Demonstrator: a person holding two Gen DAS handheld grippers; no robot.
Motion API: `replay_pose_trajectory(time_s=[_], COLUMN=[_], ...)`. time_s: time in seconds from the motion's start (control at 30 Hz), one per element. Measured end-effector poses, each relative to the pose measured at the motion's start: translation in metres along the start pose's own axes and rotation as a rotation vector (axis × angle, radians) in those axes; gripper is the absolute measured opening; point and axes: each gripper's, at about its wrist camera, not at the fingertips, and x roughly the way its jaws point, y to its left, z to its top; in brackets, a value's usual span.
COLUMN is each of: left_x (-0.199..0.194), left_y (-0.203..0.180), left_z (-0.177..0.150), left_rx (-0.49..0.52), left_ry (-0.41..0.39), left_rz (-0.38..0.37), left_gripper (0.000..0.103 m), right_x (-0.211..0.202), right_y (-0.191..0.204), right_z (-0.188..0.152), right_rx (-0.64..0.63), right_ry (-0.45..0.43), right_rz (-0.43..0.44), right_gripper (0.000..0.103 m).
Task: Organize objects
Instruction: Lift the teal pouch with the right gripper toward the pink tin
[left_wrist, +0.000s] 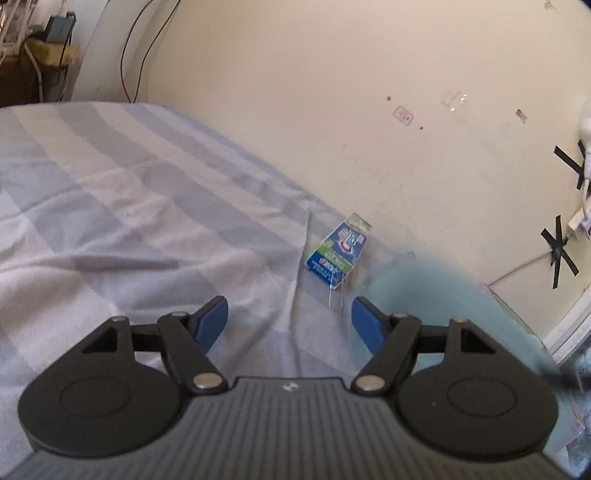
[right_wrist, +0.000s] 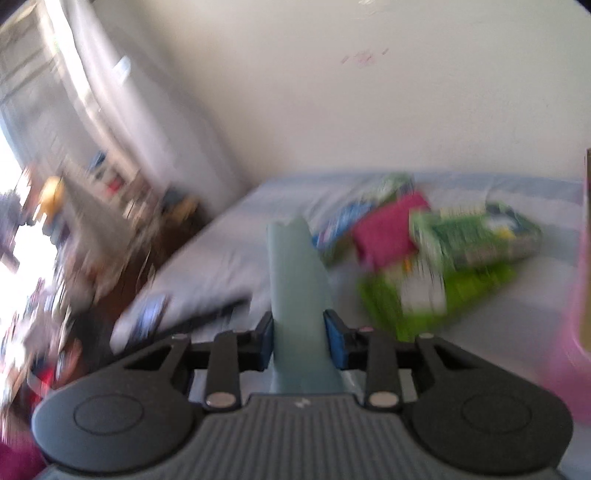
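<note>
Right wrist view, badly blurred: my right gripper (right_wrist: 298, 338) is clamped on a pale teal object (right_wrist: 295, 280). My left gripper (left_wrist: 288, 319) sits half open and empty above the checked bedsheet (left_wrist: 110, 206), toothpaste packet (left_wrist: 338, 249) just ahead.

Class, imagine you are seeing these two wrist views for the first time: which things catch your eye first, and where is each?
The right gripper is shut on a pale teal flat object sticking up at the middle of its view. Behind it, a blurred heap of bright green and pink packages lies on the pale blue checked bedsheet. In the left view, a small blue-and-white printed packet lies near the cream wall, beyond the open left gripper.
</note>
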Motion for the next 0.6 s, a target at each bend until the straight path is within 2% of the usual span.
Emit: replay_pose_trajectory(time_s=[0.07, 0.13, 0.23, 0.33, 0.43, 0.6], left_x=[0.001, 0.000, 0.001, 0.001, 0.002, 0.004], left_y=[-0.001, -0.002, -0.004, -0.006, -0.008, -0.011], left_z=[0.000, -0.001, -0.002, -0.003, -0.003, -0.004], left_rx=[0.002, 0.011, 0.024, 0.040, 0.056, 0.082], left_ry=[0.002, 0.001, 0.001, 0.004, 0.008, 0.009], left_rz=[0.005, 0.011, 0.021, 0.031, 0.036, 0.048], left_gripper=[0.076, 0.076, 0.076, 0.076, 0.076, 0.076], right_x=[-0.027, -0.045, -0.061, -0.057, -0.058, -0.058], right_y=[-0.005, -0.014, -0.031, -0.034, -0.031, -0.021], right_z=[-0.016, -0.029, -0.058, -0.089, -0.105, -0.110], right_rx=[0.013, 0.064, 0.170, 0.234, 0.246, 0.186], right_ry=[-0.034, -0.105, -0.187, -0.213, -0.270, -0.270], right_rz=[-0.071, -0.158, -0.139, -0.124, -0.121, -0.166], right_gripper=[0.034, 0.039, 0.047, 0.052, 0.060, 0.067])
